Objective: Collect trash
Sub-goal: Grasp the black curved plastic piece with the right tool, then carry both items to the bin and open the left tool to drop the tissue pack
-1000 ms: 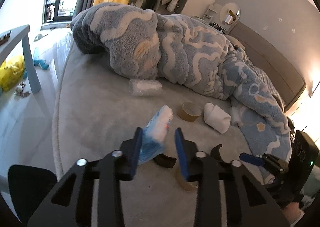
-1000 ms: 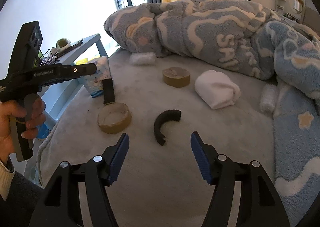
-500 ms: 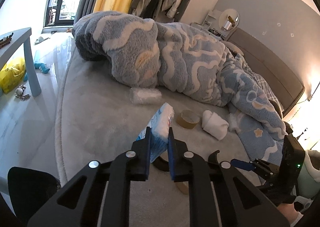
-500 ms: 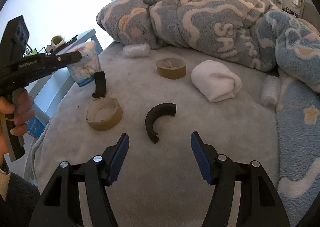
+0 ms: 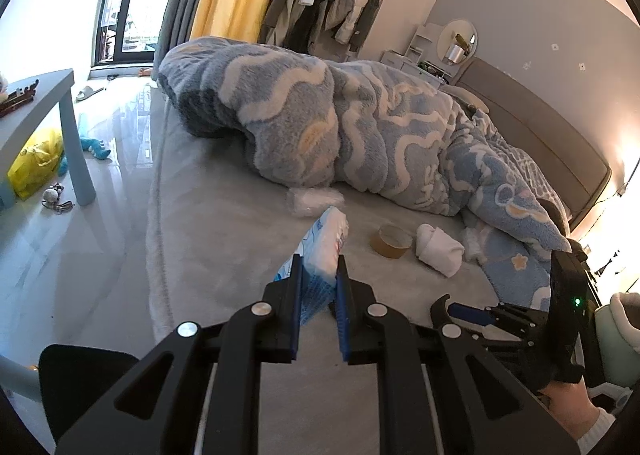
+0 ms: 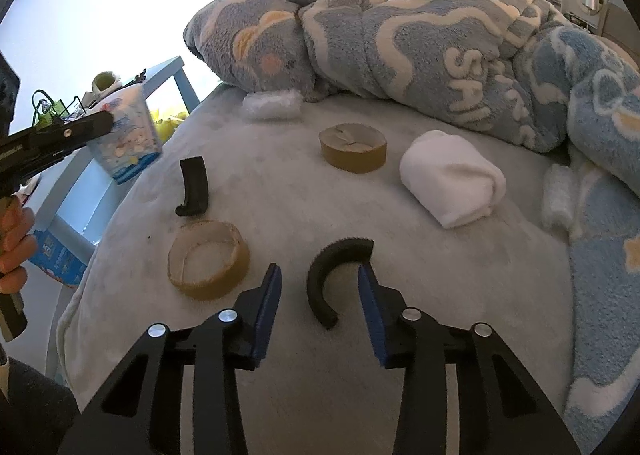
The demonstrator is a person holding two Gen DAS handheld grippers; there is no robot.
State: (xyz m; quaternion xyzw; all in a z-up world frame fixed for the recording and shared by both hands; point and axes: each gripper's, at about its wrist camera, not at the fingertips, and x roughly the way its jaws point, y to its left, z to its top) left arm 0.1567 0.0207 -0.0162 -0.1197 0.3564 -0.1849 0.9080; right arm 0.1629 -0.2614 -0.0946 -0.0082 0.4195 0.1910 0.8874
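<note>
On top of the grey bed cover (image 6: 328, 395) lie lots of little things, with the big fluffy blue blanket (image 6: 420, 39) heaped along the back. Far to the left of the blanket, out past the edge of the bed, the left gripper (image 5: 319, 275) has its two blue pads squeezed tight on a tissue pack (image 5: 326, 243) with blue and white wrapping, and the pack is up in the air, off the cover. Nearer the blanket comes a short black curved piece (image 6: 193, 187), and in front of that sits an empty brown tape ring (image 6: 208, 259). Right under the front edge of the blanket is a small roll of clear bubble wrap (image 6: 272, 105). A little in front of the blanket, in the middle, sits a second brown tape roll (image 6: 353, 148). Well out from the blanket is a black half-ring (image 6: 332, 275), lying flat on the cover. The right gripper (image 6: 319, 307) has its pads on either side of the half-ring; the jaws have just been closing in, but there are gaps on both sides and they are not pressing on it. Further right, close to the blanket, is a rolled white cloth (image 6: 452, 183). Last, tucked against the blanket's low fold, is another bit of white wrap (image 6: 558, 197).
</note>
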